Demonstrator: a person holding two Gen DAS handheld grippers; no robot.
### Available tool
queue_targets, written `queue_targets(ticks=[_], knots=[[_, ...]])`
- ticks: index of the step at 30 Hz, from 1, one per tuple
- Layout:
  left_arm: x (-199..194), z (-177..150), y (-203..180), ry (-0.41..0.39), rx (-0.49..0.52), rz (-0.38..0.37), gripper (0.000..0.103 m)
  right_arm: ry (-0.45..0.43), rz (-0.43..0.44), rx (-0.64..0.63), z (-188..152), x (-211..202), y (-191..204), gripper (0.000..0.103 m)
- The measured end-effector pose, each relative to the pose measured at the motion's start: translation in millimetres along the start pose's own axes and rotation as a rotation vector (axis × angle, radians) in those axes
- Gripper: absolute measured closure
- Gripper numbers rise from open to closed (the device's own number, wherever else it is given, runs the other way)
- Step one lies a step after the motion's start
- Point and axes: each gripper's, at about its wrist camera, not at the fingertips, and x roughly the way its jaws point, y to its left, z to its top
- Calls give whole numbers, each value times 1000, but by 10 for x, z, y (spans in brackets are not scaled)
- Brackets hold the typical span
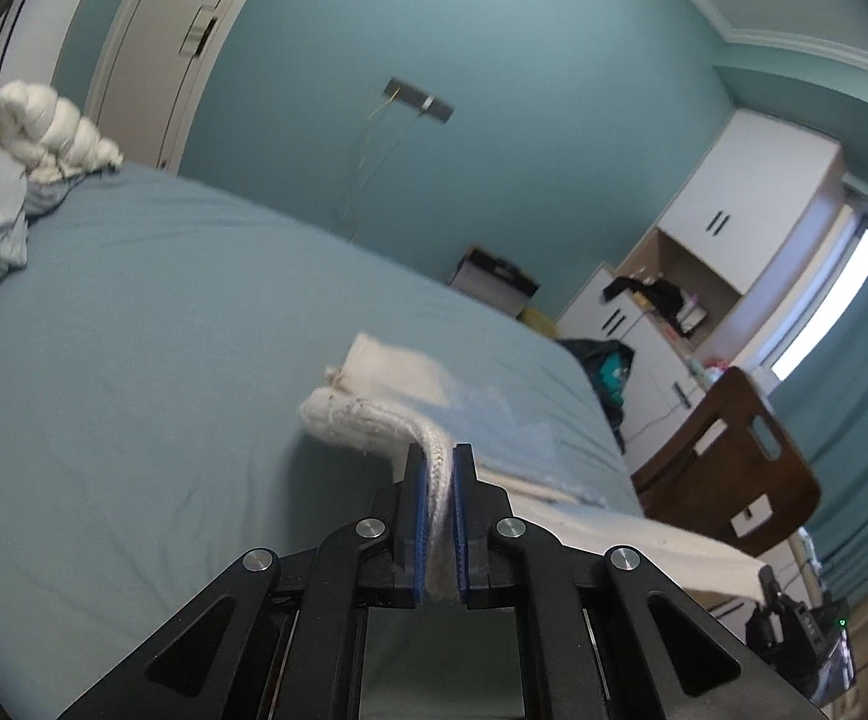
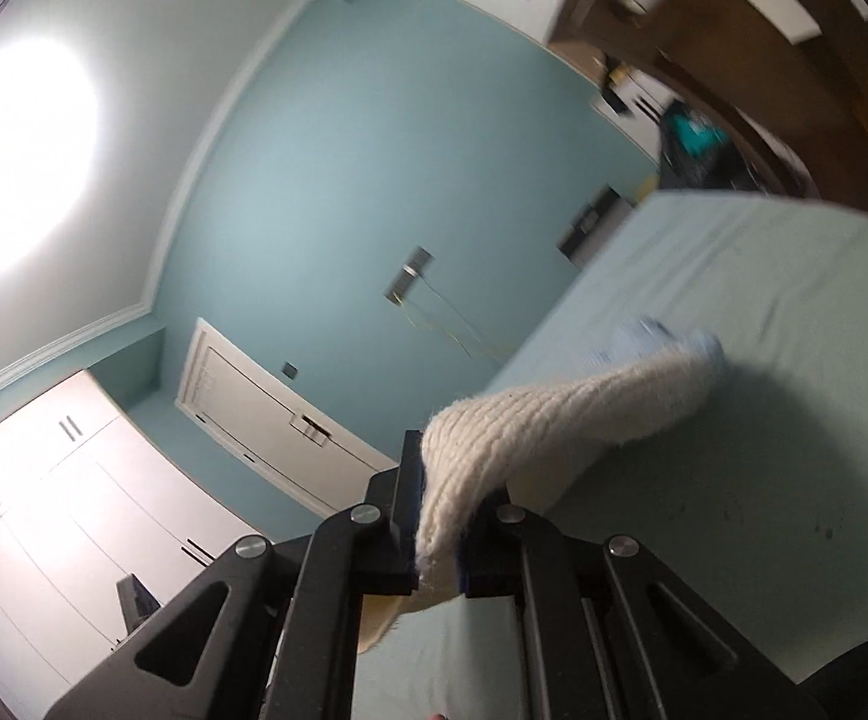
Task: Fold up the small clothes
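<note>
A small cream knitted garment [image 1: 374, 414] with a pale blue part lies partly lifted over the light blue bed sheet [image 1: 152, 360]. My left gripper [image 1: 438, 456] is shut on its knitted edge, the cloth pinched between the blue pads. In the right wrist view the same cream knit [image 2: 559, 420] stretches away toward its pale blue end [image 2: 661, 342], above the sheet [image 2: 763, 420]. My right gripper [image 2: 434, 468] is shut on the knit's near edge, which drapes over and hides the right finger's tip.
A heap of white and grey clothes [image 1: 20, 156] sits at the bed's far left. A brown wooden chair [image 1: 733, 456] stands by the bed's right edge, with white cabinets [image 1: 733, 198] and clutter beyond. A bright ceiling lamp [image 2: 14, 156] glares in the right wrist view.
</note>
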Motion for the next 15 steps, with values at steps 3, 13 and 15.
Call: queue_targets(ticks=[3,13,15], knots=[[-328,0,-75,-21,7,-63,97,-54,53,-26,-16,-256,182,99],[-304,-369,195,147,-53,-92,97,94,13,-118,-263,-623,302,99],[16,-192,262,175,-80,-85,97,132,-3,-76,-168,-417,195,99]])
